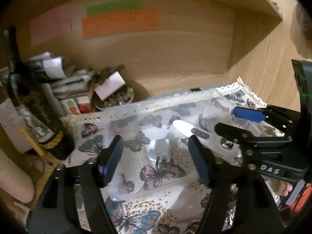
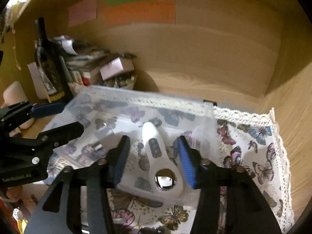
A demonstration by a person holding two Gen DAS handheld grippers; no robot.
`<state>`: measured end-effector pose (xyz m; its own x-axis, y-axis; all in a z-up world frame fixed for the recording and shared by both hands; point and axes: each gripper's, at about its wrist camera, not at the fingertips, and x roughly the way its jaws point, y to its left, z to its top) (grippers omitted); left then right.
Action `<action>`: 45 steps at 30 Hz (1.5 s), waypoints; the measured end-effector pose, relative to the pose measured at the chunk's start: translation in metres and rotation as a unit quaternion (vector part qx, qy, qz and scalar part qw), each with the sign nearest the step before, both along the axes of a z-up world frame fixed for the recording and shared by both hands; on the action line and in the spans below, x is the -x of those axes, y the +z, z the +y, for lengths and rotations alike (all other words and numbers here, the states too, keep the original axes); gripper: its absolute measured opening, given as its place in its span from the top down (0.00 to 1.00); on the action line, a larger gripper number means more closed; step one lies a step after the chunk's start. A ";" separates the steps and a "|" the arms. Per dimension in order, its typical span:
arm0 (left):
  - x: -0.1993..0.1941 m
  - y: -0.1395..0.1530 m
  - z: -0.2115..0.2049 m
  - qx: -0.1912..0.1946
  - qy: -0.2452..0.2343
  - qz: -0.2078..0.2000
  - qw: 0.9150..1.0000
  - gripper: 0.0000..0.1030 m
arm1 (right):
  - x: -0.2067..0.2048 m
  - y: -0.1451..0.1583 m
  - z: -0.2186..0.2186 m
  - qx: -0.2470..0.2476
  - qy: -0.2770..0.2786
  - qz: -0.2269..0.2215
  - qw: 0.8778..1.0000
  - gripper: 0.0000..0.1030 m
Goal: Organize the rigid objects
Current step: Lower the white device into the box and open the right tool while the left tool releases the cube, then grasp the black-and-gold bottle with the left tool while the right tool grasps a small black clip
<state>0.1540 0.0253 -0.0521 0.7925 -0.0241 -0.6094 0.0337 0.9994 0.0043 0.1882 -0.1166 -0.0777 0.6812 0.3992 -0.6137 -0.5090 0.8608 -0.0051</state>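
Note:
A clear plastic box (image 2: 140, 97) sits on a butterfly-print cloth (image 2: 253, 136) inside a wooden shelf. A white handheld device (image 2: 156, 142) with dark buttons and a shiny metal head lies in the box; it also shows in the left wrist view (image 1: 183, 127). My right gripper (image 2: 154, 156) is open, its blue pads either side of the device, not touching it. My left gripper (image 1: 156, 156) is open over the box's left part, above a small white plug-like piece (image 1: 161, 160). The right gripper (image 1: 230, 122) shows from the side in the left wrist view.
A dark bottle (image 2: 48, 66) stands at the left with a pile of small boxes and papers (image 2: 93, 66) behind the clear box. Coloured paper notes (image 2: 136, 9) are stuck on the shelf's back wall. The shelf's right wall (image 2: 292, 97) is close.

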 end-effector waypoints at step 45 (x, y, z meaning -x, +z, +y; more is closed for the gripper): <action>0.090 -0.083 0.015 0.014 -0.036 0.115 0.993 0.53 | 0.051 -0.069 -0.041 0.059 -0.007 0.091 0.994 0.41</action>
